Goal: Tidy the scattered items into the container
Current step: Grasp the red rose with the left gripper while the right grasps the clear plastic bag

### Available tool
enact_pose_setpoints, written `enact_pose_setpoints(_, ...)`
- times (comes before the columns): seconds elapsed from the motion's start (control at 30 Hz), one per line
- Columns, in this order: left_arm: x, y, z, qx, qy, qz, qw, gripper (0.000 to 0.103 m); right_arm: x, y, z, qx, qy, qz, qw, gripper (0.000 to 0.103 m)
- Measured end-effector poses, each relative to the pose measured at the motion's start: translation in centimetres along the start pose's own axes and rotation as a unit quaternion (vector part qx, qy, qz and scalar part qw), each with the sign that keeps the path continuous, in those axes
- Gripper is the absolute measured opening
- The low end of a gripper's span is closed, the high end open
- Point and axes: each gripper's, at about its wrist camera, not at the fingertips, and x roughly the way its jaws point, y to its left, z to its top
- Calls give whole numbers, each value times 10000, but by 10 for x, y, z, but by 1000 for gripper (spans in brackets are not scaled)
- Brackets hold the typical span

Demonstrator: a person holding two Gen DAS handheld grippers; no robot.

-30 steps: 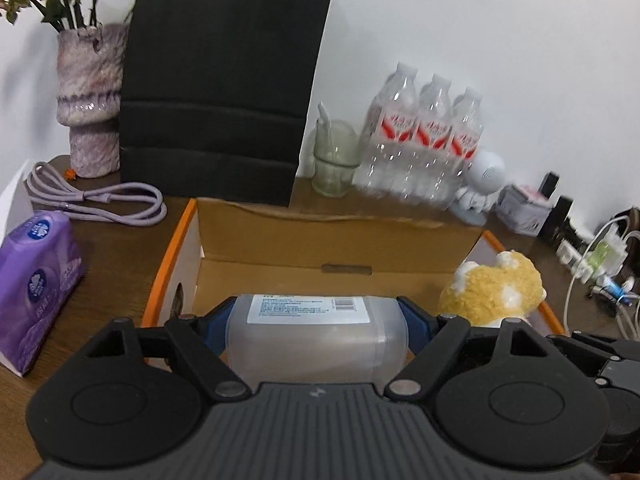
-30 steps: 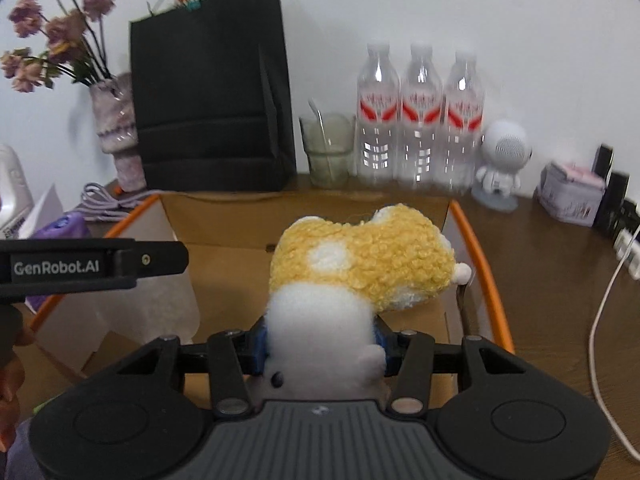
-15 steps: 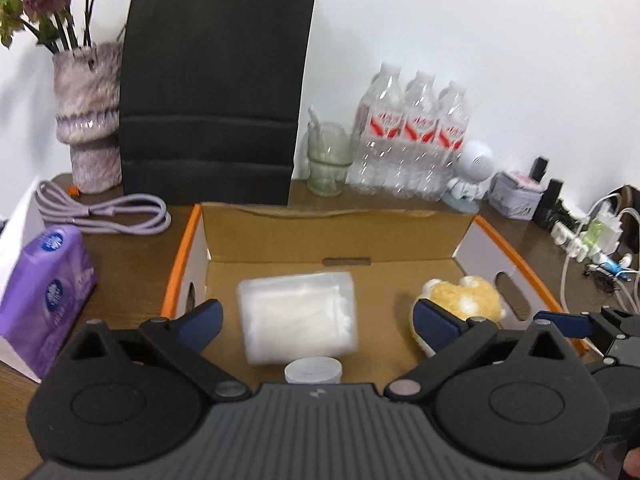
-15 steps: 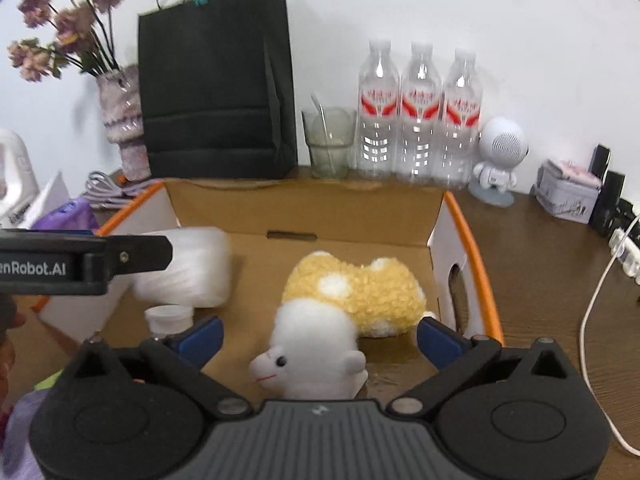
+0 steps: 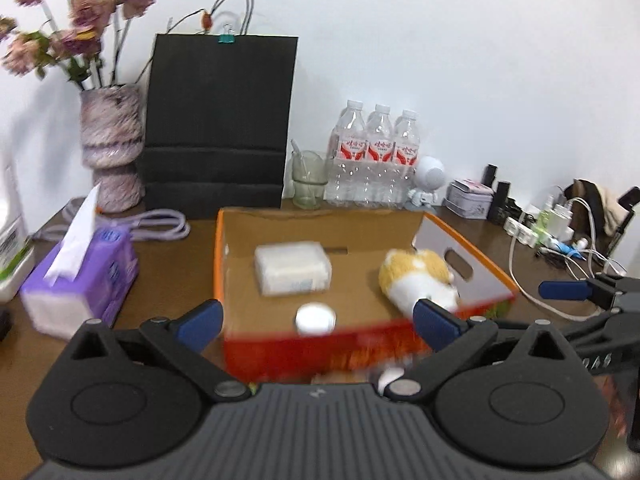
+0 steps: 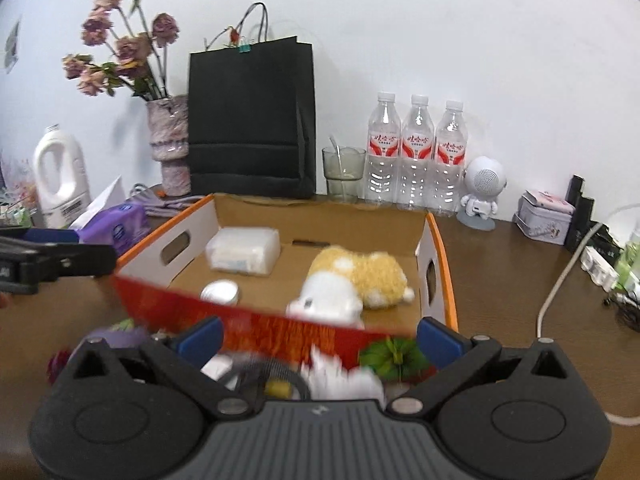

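An open cardboard box (image 5: 320, 220) (image 6: 320, 214) with orange rims and a red front wall holds a clear plastic container (image 5: 292, 267) (image 6: 243, 256), a small white round lid (image 5: 315, 318) (image 6: 220, 292) and a yellow-and-white plush toy (image 5: 420, 280) (image 6: 352, 282). My left gripper (image 5: 316, 322) is open and empty, in front of the box. My right gripper (image 6: 320, 334) is open and empty, above several small items (image 6: 340, 376) by the front wall, among them a green one (image 6: 394, 354).
A purple tissue pack (image 5: 80, 276), a lilac cable (image 5: 160, 226), a vase of flowers (image 5: 112, 148), a black paper bag (image 5: 218, 128), a glass (image 5: 308, 180), three water bottles (image 5: 376, 160), a white robot figure (image 6: 482, 188), a tin (image 6: 546, 216) and power cables (image 5: 560, 232) surround the box.
Both grippers opened, dropping the plastic container and the plush toy into the box, then drew back and up, out of the box, to in front of its red wall.
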Motion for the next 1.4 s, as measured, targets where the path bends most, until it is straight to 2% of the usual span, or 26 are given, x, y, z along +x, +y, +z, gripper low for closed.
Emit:
enact_pose_setpoints(0.17, -34, 17, -47, -421, 77, 9, 9991, 103, -29, 5, -43, 103, 160, 132, 9997, 103)
enact_pose_setpoints(0.33, -57, 16, -90, -733, 232, 91, 9970, 103, -50, 16, -83, 309, 237, 125, 9992, 103)
enact_pose_setpoints(0.47, -69, 14, -104, -1026, 289, 17, 9943, 103, -58, 18, -107, 855, 435, 405, 9946, 103)
enact_pose_setpoints(0.53, -69, 11, -105, -952, 341, -37, 9949, 103, -59, 22, -113, 811, 530, 406, 9945, 103)
enact_pose_setpoints(0.63, -66, 5, -106, -782, 366, 42, 9963, 103, -59, 25, -116, 747, 565, 328, 9951, 103)
enact_pose_setpoints(0.73, -65, 7, -108, -857, 383, 59, 9956, 103, -60, 28, -118, 793, 518, 356, 9949, 103)
enact_pose_setpoints(0.9, -63, 15, -108, -783, 430, 345, 9954, 103, -58, 33, -120, 704, 580, 309, 9953, 103)
enact_pose_setpoints(1.0, -55, 20, -105, -544, 534, 626, 9951, 103, -55, 35, -117, 669, 559, 277, 9958, 103)
enact_pose_setpoints(1.07, -47, 24, -101, -337, 607, 795, 9944, 103, -52, 42, -111, 509, 476, 272, 9972, 103)
enact_pose_setpoints(1.23, -24, 27, -98, 73, 766, 883, 9931, 103, -36, 76, -97, -224, 397, 521, 9976, 103)
enact_pose_setpoints(1.4, -15, 33, -94, 173, 658, 713, 9951, 103, -8, 105, -87, -609, 379, 824, 9940, 89)
